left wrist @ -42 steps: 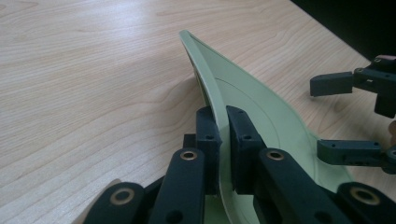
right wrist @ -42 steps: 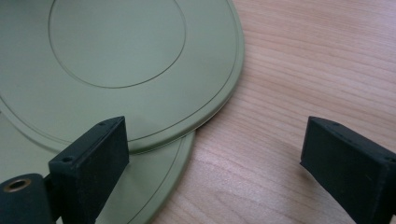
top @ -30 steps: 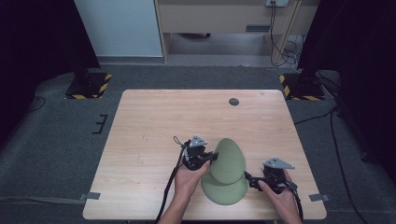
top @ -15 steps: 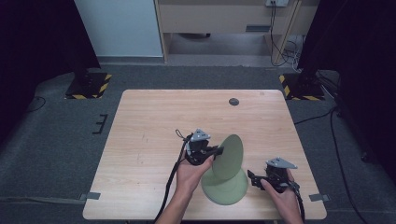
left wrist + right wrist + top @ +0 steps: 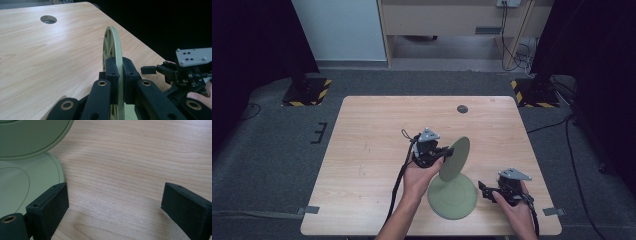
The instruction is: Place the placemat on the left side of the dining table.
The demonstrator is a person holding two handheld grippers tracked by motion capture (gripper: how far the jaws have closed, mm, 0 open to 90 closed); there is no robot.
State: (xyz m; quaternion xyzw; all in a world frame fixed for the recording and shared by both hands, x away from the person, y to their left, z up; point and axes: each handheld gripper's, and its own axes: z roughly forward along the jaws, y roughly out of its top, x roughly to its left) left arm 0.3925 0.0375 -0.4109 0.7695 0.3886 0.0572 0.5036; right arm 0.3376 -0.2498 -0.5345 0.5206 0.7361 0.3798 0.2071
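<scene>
While the left gripper (image 5: 443,151) has its fingers clenched on a tilted green disc (image 5: 455,158) above the desk (image 5: 372,140), the right gripper (image 5: 486,191) rests released beside the flat disc (image 5: 453,197).

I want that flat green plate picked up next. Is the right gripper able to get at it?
Probably yes: the right gripper is open beside the flat plate's rim, bare wood between; the lifted plate is clear.

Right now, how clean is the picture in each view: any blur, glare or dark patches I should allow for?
High view: soft and even on the table, black at both sides. Left gripper view: lifted plate sharp along its rim, near jaws slightly soft, background black at right. Right gripper view: flat plate and wood grain clear, no glare, jaws blurred at the frame's bottom.
</scene>
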